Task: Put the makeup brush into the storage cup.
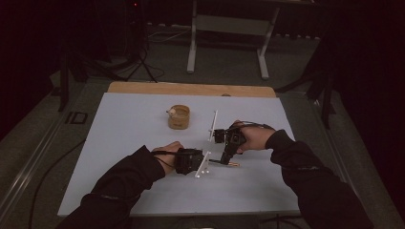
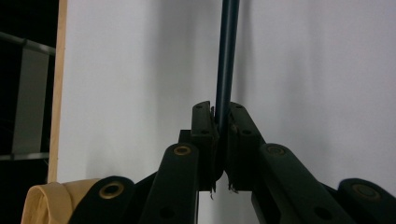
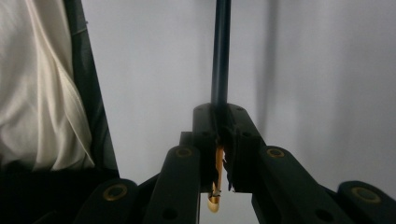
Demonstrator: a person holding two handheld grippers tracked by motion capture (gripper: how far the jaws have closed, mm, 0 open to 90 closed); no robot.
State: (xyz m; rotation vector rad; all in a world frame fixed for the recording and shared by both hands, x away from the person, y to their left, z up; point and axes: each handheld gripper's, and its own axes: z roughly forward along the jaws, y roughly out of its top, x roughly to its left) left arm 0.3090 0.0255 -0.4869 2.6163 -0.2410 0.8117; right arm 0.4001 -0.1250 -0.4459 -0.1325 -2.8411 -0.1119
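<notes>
1. Dark blue slim rod (image 2: 226,60), likely a brush or pen handle, is clamped between both tongs; it runs straight up out of each pair of jaws in the two gripper views.
2. Left tongs (image 2: 219,122): closed on the rod, jaws pinching it from both sides with no gap showing.
3. Right tongs (image 3: 220,122): also clamped on the same dark rod (image 3: 220,51). A tan, wooden-looking end piece (image 3: 215,186) pokes out below the jaws, so this pair probably holds it near its tail.
4. High view: left tongs (image 1: 206,162) sit near the middle of the counter (image 1: 133,191), right tongs (image 1: 224,155) just beside them to the right and angled down. The held thing lies between them, low over the surface, with a tan tip (image 1: 234,164) just right of the jaws.
5. Why a double grip: my guess is one side steadies while the other pulls or twists, e.g. taking off a cap or separating two parts. Cannot tell which part is which; too dark and small.
6. Tan round holder (image 1: 179,117) stands farther back, left of centre, well apart from both hands, with something small and pale at its rim. Likely where the rod goes or came from.
7. White marker plates on the grippers (image 1: 213,125) stick up; part of the rig.
8. Left gripper view also catches a tan object (image 2: 46,200) at the bottom left corner, likely that holder.
</notes>
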